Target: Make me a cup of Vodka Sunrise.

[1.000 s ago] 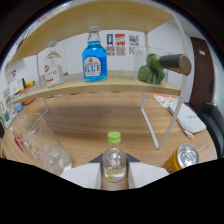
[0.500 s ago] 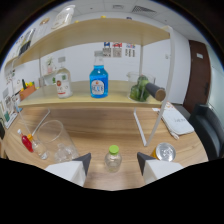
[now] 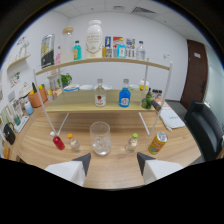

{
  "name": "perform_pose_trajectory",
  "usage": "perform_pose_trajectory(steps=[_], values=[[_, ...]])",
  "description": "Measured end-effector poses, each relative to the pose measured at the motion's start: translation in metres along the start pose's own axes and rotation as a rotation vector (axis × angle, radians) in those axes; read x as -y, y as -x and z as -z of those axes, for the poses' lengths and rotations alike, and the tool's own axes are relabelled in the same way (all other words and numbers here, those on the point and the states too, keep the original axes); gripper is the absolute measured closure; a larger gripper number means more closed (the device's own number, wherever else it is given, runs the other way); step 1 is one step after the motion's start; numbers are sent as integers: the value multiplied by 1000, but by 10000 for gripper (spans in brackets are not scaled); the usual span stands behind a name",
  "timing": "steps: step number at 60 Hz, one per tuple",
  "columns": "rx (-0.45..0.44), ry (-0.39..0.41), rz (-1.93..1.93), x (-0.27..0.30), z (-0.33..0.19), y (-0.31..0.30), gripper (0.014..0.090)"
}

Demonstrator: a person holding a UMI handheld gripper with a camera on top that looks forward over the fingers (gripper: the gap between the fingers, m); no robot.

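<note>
Two white fingers of the gripper (image 3: 112, 167) stand apart, holding nothing, with the empty upright glass (image 3: 100, 138) just beyond their gap on the wooden table (image 3: 165, 165), and the clear red-labelled bottle (image 3: 100, 94) farther off on the shelf (image 3: 80, 107).

We've got a dark office chair (image 3: 206, 127) off to the side, brown door (image 3: 192, 75) behind it, plants (image 3: 65, 80) on the shelf, orange pot (image 3: 35, 99) nearby & white papers (image 3: 170, 120) on the desk (image 3: 45, 145).
</note>
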Motion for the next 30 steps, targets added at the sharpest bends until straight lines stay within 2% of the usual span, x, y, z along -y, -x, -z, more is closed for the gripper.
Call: perform_pose_trajectory(steps=[13, 30], values=[[18, 3, 8, -1, 10, 33, 187], [19, -15, 18, 4, 11, 45, 186]])
